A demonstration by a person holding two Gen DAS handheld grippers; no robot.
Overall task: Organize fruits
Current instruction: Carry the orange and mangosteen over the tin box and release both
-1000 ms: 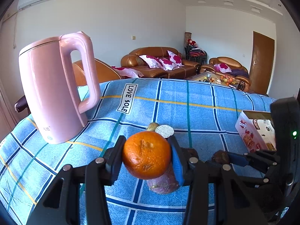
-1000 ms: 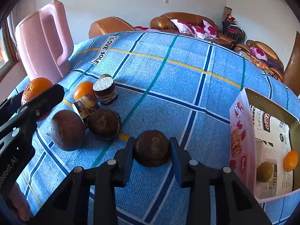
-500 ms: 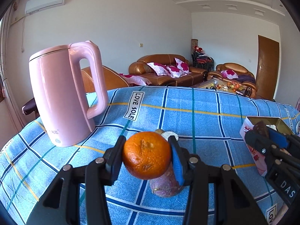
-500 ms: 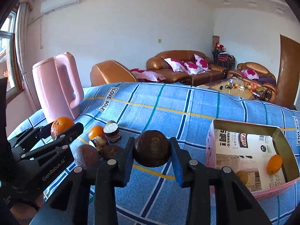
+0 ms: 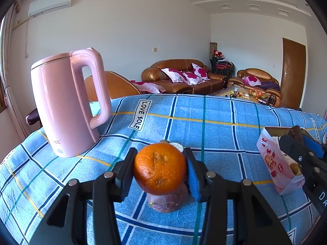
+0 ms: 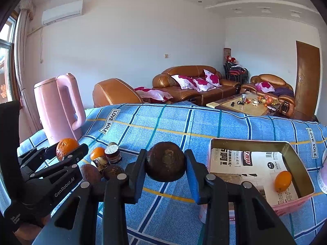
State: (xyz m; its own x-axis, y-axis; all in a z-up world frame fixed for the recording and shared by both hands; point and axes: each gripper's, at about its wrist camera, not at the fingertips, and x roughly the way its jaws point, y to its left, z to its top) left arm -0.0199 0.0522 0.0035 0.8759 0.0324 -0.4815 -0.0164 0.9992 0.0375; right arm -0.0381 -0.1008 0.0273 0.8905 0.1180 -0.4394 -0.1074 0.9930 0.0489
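My left gripper [image 5: 160,168] is shut on an orange mandarin [image 5: 160,168] and holds it above the blue checked tablecloth; it also shows in the right wrist view [image 6: 67,148]. My right gripper [image 6: 166,161] is shut on a dark brown round fruit [image 6: 166,161], held above the cloth left of the pink cardboard box [image 6: 294,155]. The box also shows in the left wrist view [image 5: 271,159]. An orange fruit [image 6: 283,180] lies inside the box. A purple-brown fruit [image 5: 167,202] lies on the cloth under the mandarin.
A pink kettle [image 5: 67,102] stands at the table's left, also in the right wrist view [image 6: 59,108]. A small pile of fruits lies on the cloth: an orange one [image 6: 97,152], a cut dark one [image 6: 113,153] and brown ones [image 6: 90,172]. Sofas stand behind.
Both grippers have risen with their fruits. The right gripper has moved right, toward the box, and now sits beside it.
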